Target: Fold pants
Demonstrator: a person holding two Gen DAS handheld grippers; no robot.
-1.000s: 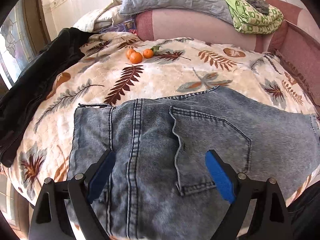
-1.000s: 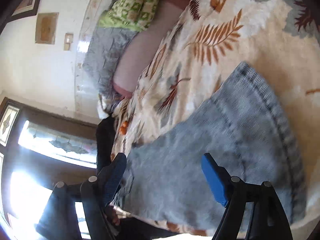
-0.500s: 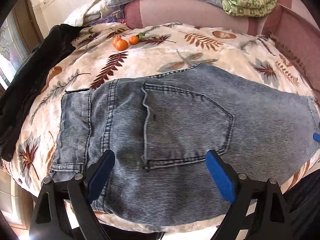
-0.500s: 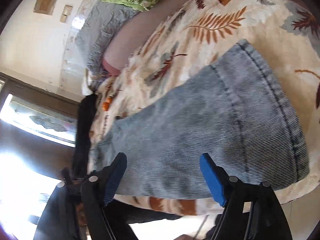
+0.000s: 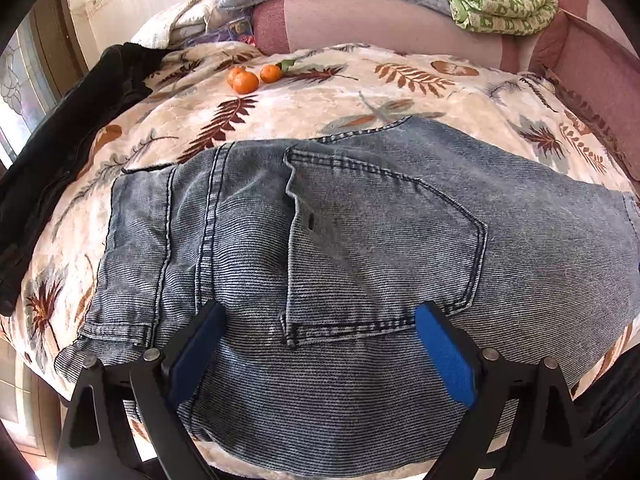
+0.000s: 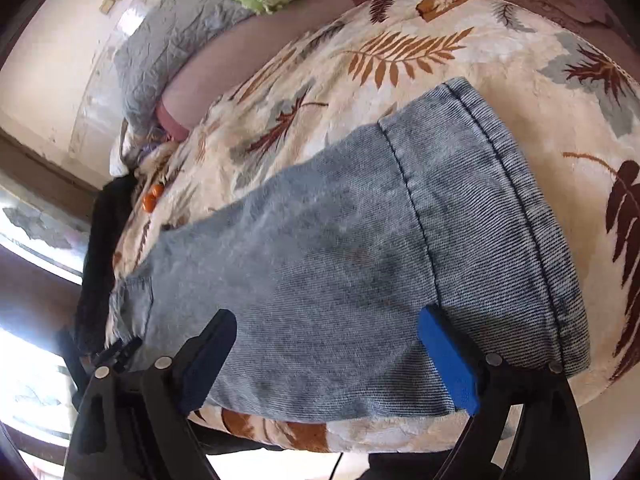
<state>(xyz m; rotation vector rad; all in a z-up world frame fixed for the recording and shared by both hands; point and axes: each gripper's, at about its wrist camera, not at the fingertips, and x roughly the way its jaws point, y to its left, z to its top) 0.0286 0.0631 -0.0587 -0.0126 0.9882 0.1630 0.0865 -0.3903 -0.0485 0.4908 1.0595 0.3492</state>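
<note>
Light blue jeans lie flat on a leaf-print bedspread, folded lengthwise, back pocket up, waistband to the left. My left gripper is open and empty, hovering over the seat near the front edge. In the right wrist view the leg end of the jeans with its hem lies to the right. My right gripper is open and empty above the leg's near edge.
Three tangerines sit at the back of the bed. A black garment lies along the left edge. Pillows and a green blanket rest on the pink headboard. The bed's front edge is just below both grippers.
Both grippers pulled back from the jeans toward the bed's front edge, then the left one came slightly closer again. The jeans lie still. Both stayed open.
</note>
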